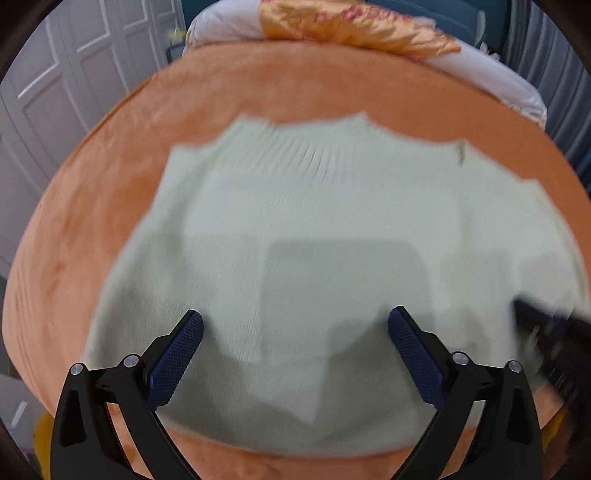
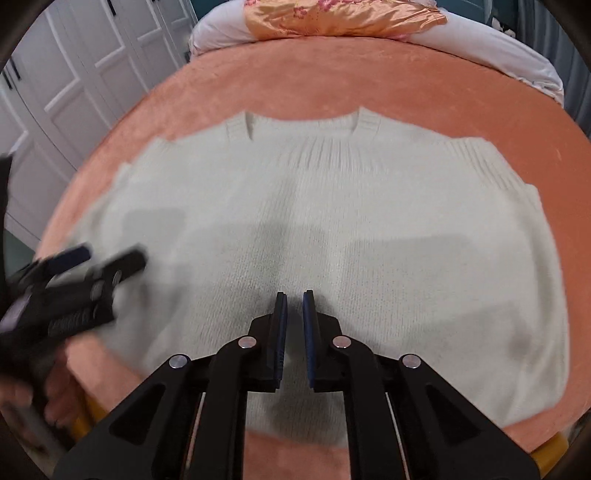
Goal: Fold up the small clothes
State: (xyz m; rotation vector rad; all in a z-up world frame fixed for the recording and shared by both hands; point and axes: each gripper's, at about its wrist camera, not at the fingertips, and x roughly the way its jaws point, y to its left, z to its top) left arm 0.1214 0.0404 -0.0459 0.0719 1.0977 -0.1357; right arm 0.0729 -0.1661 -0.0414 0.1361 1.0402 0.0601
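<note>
Home bedroom: bed with orange blanket, pillows, white panelled wardrobe doors.

You're working over a pale knit sweater, soft and fuzzy, ribbed at its collar, on a matt, plush orange bedcover. Your gripper arms look like matt black plastic with shiny metal pins; textured blue pads line the fingers

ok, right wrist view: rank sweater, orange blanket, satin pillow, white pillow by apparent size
1. orange blanket and sweater: too close to call
3. white pillow and satin pillow: similar, both cropped, far from the camera
</note>
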